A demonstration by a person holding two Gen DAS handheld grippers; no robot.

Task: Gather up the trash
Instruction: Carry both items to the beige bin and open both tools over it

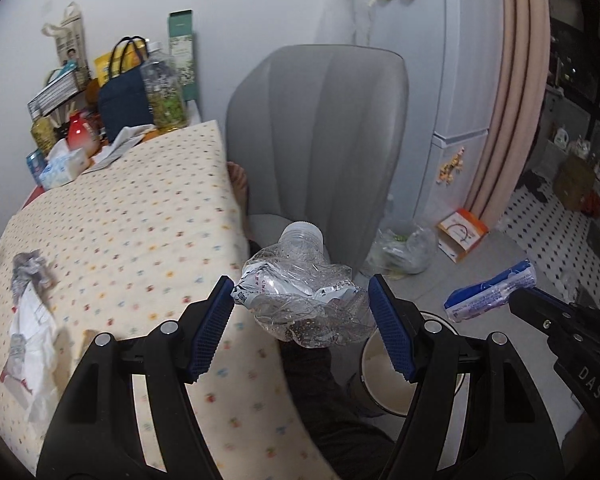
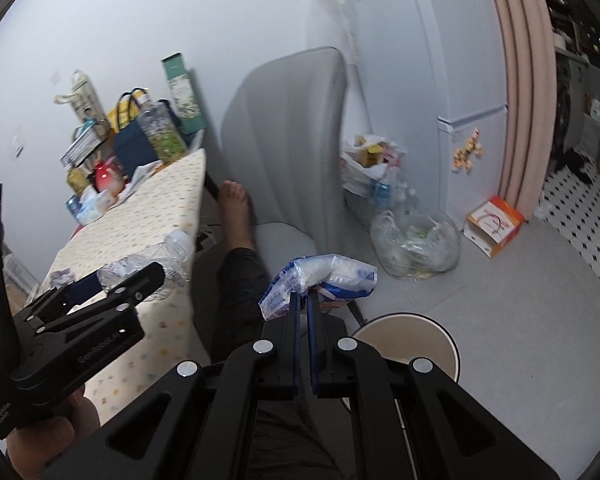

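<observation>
Your left gripper (image 1: 302, 312) clamps a crushed clear plastic bottle (image 1: 304, 292) between its blue pads, capped neck pointing away, held past the edge of the dotted tablecloth (image 1: 132, 232); its label print is too crumpled to read. Your right gripper (image 2: 303, 300) is pinched tight on a blue-and-white wrapper (image 2: 320, 276). Below, the round bin (image 2: 412, 340) is half hidden behind both grippers. A crumpled tissue (image 1: 36, 320) lies blurred on the cloth.

White letters "DAS" stand on the black body of the right hand-held gripper (image 1: 516, 300). Pale lettering on the left hand-held gripper (image 2: 112, 280) reads roughly "GenRobot.AI". Print on the crushed bottle's label (image 1: 260, 286) and the blue-and-white wrapper (image 2: 320, 276) is too small to read.
</observation>
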